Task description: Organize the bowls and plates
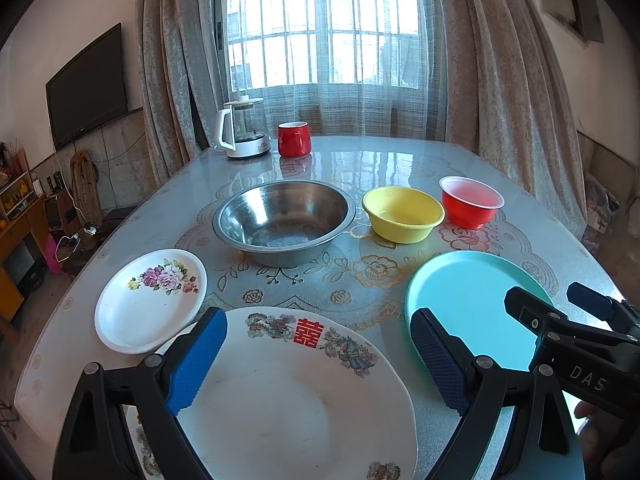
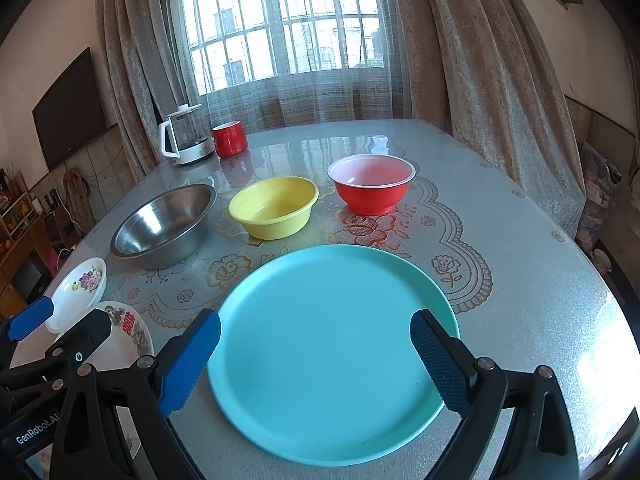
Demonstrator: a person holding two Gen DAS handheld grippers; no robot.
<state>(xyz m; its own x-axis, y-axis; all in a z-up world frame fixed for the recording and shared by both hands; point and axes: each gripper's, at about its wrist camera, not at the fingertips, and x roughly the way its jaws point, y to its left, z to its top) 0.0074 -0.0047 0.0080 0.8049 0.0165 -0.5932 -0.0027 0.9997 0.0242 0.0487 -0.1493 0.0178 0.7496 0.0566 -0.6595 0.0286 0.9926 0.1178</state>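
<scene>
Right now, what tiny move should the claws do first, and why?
Probably lower the open right claw onto the near rim of the teal plate and grip it. It hangs right above that plate, holding nothing, and all plates and bowls lie apart on the table, unstacked.

Table bearing plates, bowls, mug, kettle.

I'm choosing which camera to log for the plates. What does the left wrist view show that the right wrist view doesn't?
Only the left wrist view shows the dragon plate whole, under the open left gripper. Only the right wrist view shows the teal plate whole, under the open right gripper. Both show the floral plate, steel bowl, yellow bowl and red bowl.
</scene>
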